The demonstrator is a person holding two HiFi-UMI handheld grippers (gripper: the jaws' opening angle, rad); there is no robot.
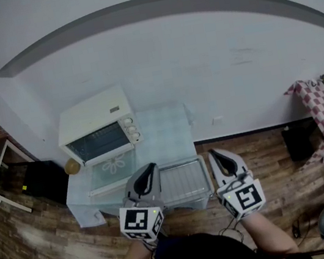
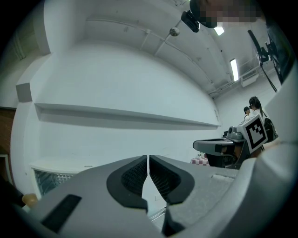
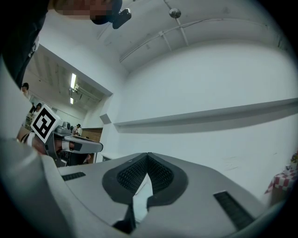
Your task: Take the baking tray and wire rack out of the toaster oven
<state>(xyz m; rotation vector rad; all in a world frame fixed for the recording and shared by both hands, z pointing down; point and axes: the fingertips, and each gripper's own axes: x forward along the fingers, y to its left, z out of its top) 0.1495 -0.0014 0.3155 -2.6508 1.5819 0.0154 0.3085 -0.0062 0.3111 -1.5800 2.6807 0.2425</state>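
The left gripper (image 1: 149,169) and the right gripper (image 1: 216,154) hung level over the near edge of the counter (image 1: 168,131). Each had its jaws pressed together with nothing between them. Between the two, at lower centre of the head view, lay a silvery baking tray (image 1: 183,163) ruled with fine bars. These looked like the wire rack (image 1: 182,183) resting on it, though they were too small to be sure of. The toaster oven (image 1: 95,122) stood toward the upper left of the counter, its flower-printed glass door (image 1: 112,168) apparently dropped open toward the viewer. Whether anything remained inside could not be made out.

Judging by that, the removal seemed done or nearly so. If a piece was left in the oven, the sound approach would be to part the jaws first and come in level above the lowered door. They should pinch only the front lip and draw straight out without tilting, so nothing scraped the glass.

The counter wore a pale blue checked cloth. Behind it ran a white wall with a grey band. The floor was wood-patterned, with a red-checked table (image 1: 323,113) at far right and a dark cabinet (image 1: 44,180) at left.
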